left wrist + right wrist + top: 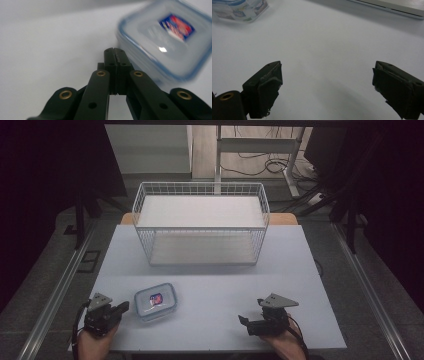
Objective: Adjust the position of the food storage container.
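Clear plastic food container (155, 301) with a blue-rimmed lid and a red-and-blue label lies flat on the pale table (215, 270), toward its near left part, well in front of the white wire basket (200, 222) that stands at the far middle. The left gripper (123, 307) sits just beside the container's left edge, its jaws pressed together on nothing, tips pointing at the box. The right gripper (243, 320) rests well apart at the near right, jaws spread wide over bare tabletop
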Motion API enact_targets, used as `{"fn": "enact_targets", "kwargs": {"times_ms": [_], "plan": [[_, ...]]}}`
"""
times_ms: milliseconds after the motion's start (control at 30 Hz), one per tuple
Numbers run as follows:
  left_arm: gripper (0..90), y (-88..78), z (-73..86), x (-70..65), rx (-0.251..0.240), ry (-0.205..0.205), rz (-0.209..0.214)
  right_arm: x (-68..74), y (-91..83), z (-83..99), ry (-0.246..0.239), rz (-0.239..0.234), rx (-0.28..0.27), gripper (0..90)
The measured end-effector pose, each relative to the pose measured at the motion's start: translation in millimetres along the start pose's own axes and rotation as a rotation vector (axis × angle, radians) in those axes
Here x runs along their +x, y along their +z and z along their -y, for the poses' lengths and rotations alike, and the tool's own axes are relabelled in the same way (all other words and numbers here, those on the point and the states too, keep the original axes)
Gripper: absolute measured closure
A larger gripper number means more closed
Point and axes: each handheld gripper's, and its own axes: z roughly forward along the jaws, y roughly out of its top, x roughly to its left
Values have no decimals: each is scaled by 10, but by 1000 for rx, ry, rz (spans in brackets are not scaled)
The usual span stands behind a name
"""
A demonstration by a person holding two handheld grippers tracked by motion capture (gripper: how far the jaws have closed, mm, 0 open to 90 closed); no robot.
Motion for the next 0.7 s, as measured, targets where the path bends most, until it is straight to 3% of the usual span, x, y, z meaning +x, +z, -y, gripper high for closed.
{"fn": "enact_targets", "kwargs": {"times_ms": [100, 467, 700], "plan": [[899, 44, -14, -84, 17, 37, -7, 8, -4, -3, -1, 2, -1, 91], [899, 257, -180, -103, -8, 23, 45, -6, 21, -2, 10, 4, 5, 104], [899, 404, -290, -247, -4, 50, 80, -27, 21, -6, 22, 7, 4, 111]]}}
